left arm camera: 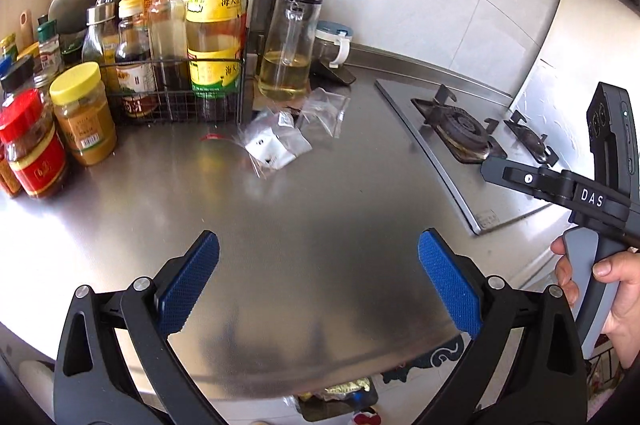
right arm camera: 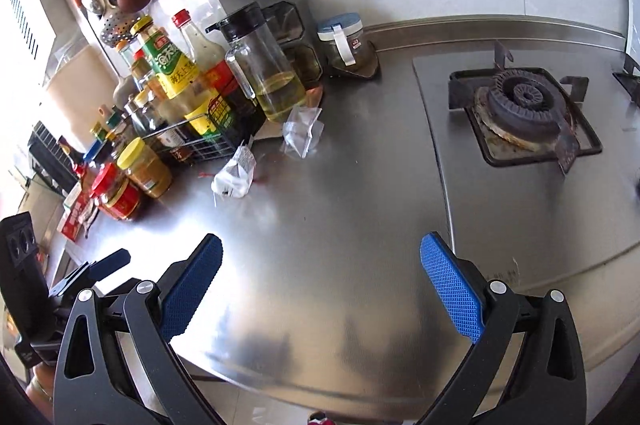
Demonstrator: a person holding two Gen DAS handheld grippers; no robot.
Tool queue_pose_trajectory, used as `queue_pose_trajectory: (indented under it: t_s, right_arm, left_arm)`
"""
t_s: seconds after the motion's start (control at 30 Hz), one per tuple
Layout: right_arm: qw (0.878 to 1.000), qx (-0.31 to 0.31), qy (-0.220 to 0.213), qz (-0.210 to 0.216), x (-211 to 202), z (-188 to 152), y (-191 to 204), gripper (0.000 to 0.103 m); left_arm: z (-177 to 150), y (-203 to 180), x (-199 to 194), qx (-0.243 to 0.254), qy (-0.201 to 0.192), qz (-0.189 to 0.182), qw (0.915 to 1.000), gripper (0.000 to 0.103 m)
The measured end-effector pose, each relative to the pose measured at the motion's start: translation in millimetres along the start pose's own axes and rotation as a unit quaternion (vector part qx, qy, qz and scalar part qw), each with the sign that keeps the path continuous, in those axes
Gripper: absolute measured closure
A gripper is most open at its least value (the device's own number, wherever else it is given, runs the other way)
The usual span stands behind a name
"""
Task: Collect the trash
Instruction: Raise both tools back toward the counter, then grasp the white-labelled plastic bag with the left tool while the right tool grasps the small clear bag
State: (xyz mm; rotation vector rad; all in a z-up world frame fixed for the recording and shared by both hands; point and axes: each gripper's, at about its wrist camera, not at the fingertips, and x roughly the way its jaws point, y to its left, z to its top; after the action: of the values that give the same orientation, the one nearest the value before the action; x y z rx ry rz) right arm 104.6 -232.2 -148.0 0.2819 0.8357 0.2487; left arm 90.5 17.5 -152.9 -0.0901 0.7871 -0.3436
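Observation:
Two bits of trash lie on the steel counter (left arm camera: 304,217) in front of the bottle rack: a crumpled white packet (left arm camera: 276,143) (right arm camera: 236,175) and a clear plastic bag (left arm camera: 322,111) (right arm camera: 302,131) behind it. A small red scrap (left arm camera: 212,137) (right arm camera: 205,175) lies left of the packet. My left gripper (left arm camera: 318,249) hovers open over the counter's near part, well short of the trash, nothing between its blue pads. My right gripper (right arm camera: 320,253) is open too and empty, also short of the trash. The right tool's body (left arm camera: 576,193) shows in the left wrist view, held by a hand (left arm camera: 616,289).
A wire rack of sauce bottles (left arm camera: 176,93) and jars (left arm camera: 82,113) crowds the left. A glass oil dispenser (left arm camera: 290,41) stands just behind the clear bag. A gas stove (right arm camera: 524,113) lies to the right. Below the counter's front edge a bin (left arm camera: 340,397) with rubbish shows.

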Motion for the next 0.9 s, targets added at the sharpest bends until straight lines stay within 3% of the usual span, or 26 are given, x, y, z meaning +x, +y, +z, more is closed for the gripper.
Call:
queue_pose_trajectory:
  t_s: [0.23,0.47,0.63,0.7,0.83,0.9]
  right_arm:
    - [1.000,0.009,-0.001,0.014,55.9,48.0,8.0,0.003]
    - [1.000,-0.009,0.007,-0.007,117.1,77.2,18.8,0.006]
    - [0.999,-0.005,0.024,-0.025,157.1,86.6,19.2,0.014]
    - [0.999,0.000,0.031,-0.030,169.5,88.0,15.8,0.025]
    - [0.999,0.007,0.041,-0.032,184.9,90.7,9.7,0.029]
    - [0.998,0.008,0.050,-0.026,191.4,91.4,8.3,0.040]
  left_arm:
    - [37.4,17.8,42.9,0.021,-0.003,0.017,0.9996,0.008]
    - [58.2,27.9,86.0,0.022,0.008,0.023,0.9995,0.009]
    - [64.0,39.2,114.8,0.008,0.033,0.018,0.9992,0.014]
    - [64.8,42.0,123.2,0.007,0.038,0.020,0.9991,0.016]
    - [63.7,47.4,136.2,-0.002,0.050,0.020,0.9986,0.018]
    - [62.9,49.0,141.8,-0.007,0.055,0.014,0.9984,0.023]
